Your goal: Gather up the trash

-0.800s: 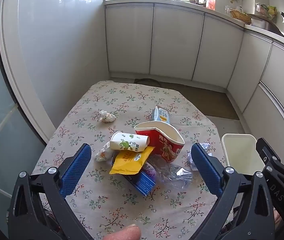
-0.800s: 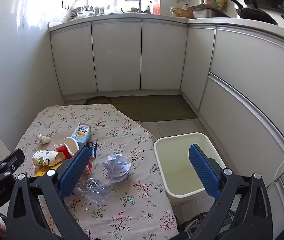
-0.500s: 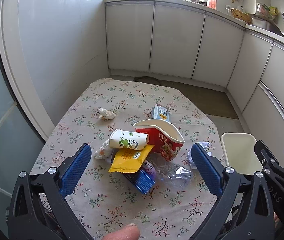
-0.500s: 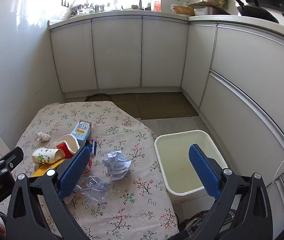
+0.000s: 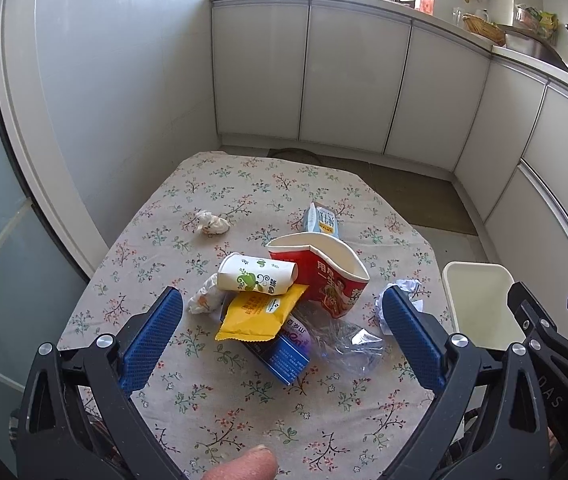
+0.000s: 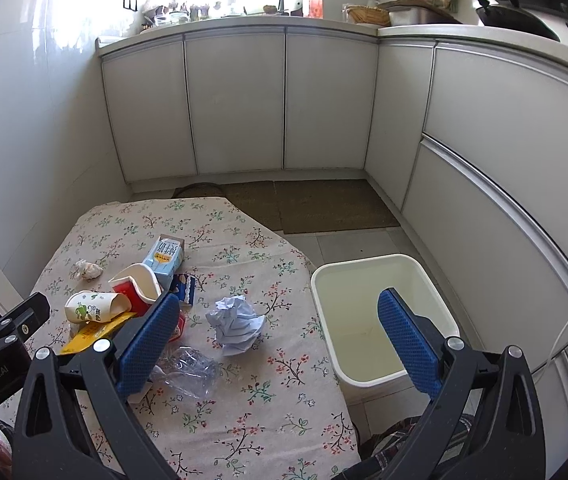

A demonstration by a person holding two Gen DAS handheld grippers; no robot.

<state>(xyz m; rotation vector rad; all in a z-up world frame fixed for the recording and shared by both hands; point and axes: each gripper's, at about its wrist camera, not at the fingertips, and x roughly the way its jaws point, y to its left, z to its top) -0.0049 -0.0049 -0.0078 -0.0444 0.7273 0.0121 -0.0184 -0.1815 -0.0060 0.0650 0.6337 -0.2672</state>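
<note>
Both grippers hang above the near edge of the tablecloth, fingers spread wide, nothing between them. The trash sits mid-table, ahead of and below them: a paper cup lying on its side, its long axis running across the table, against a squashed red bowl. The left gripper faces that pile squarely. The right gripper is nearer the crumpled paper by the right edge. Only the right wrist view shows the whole bin on the floor beside that edge.
</note>
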